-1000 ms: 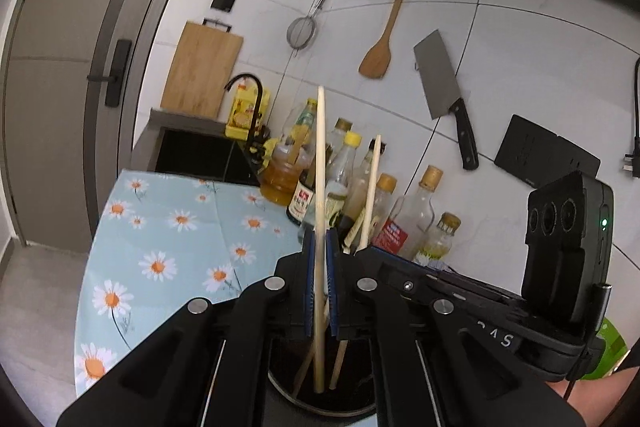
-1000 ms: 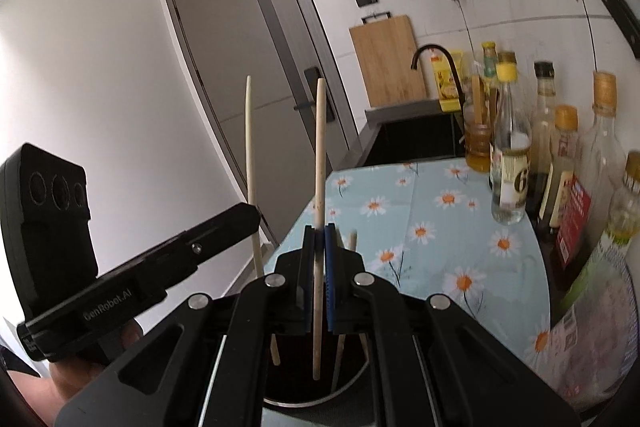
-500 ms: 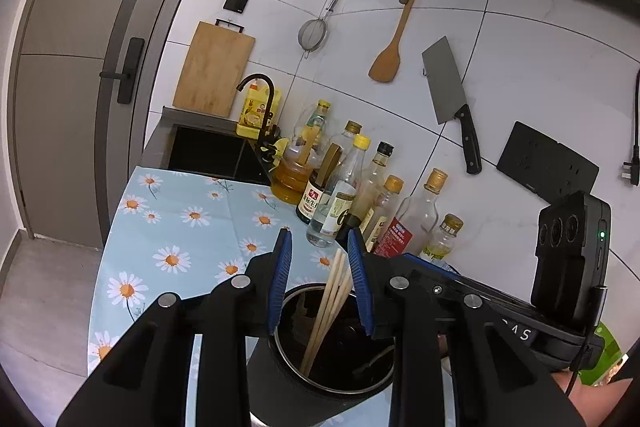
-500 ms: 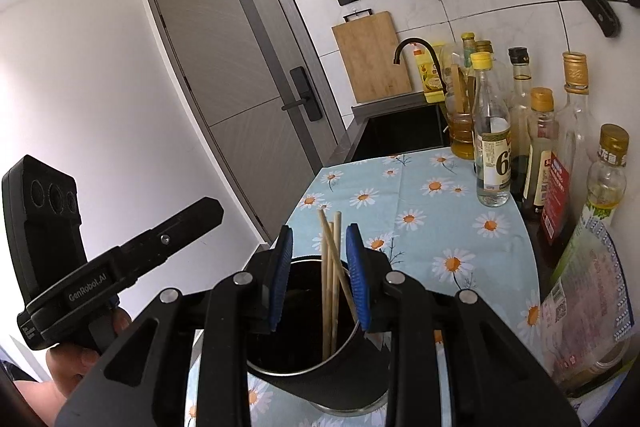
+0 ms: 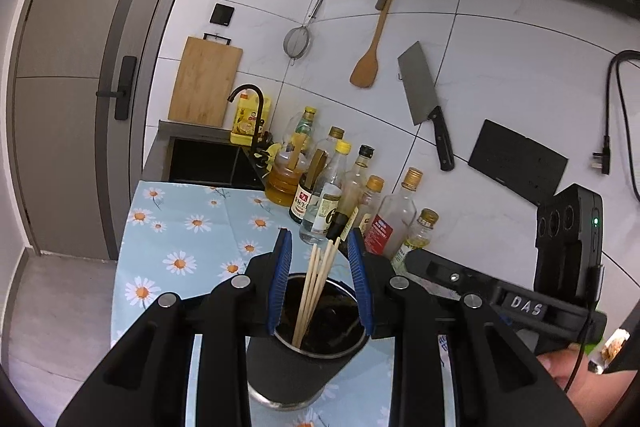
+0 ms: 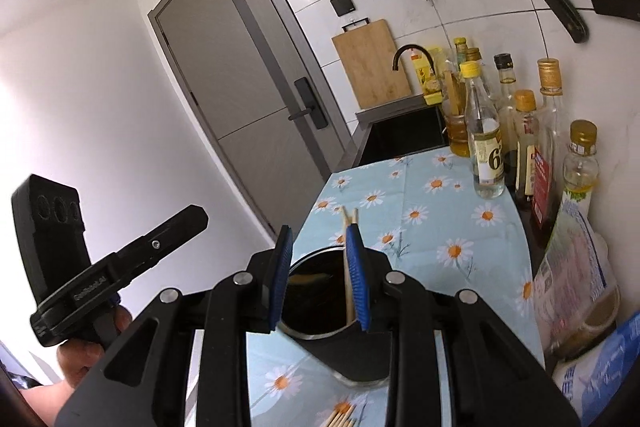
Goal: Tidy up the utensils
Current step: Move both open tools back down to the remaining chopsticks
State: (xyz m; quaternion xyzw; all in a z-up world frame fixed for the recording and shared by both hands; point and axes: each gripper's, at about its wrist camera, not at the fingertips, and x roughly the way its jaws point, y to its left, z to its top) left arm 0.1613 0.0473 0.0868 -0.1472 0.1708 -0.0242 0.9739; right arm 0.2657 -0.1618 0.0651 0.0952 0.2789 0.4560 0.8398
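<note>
A dark round utensil holder (image 5: 292, 375) stands on the daisy-print tablecloth (image 5: 180, 239). Several wooden chopsticks (image 5: 316, 287) lean inside it. My left gripper (image 5: 320, 283) is open and empty, just above the holder's rim. My right gripper (image 6: 318, 279) is open and empty over the same holder (image 6: 352, 359), where the chopsticks (image 6: 347, 255) lean against the right side. The right gripper also shows in the left wrist view (image 5: 496, 295), and the left gripper in the right wrist view (image 6: 120, 263). More chopstick ends (image 6: 340, 419) lie at the bottom edge of the right wrist view.
Several oil and sauce bottles (image 5: 340, 195) line the wall on the right. A sink with a black tap (image 5: 212, 163) is beyond the cloth. A cleaver (image 5: 424, 103), wooden spatula (image 5: 368, 63), strainer and cutting board (image 5: 204, 83) hang on the wall. A food jar (image 6: 576, 283) stands at right.
Both grippers were shut on a chopstick each over the holder. They have opened, the chopsticks have dropped into the holder, and both grippers have drawn back a little.
</note>
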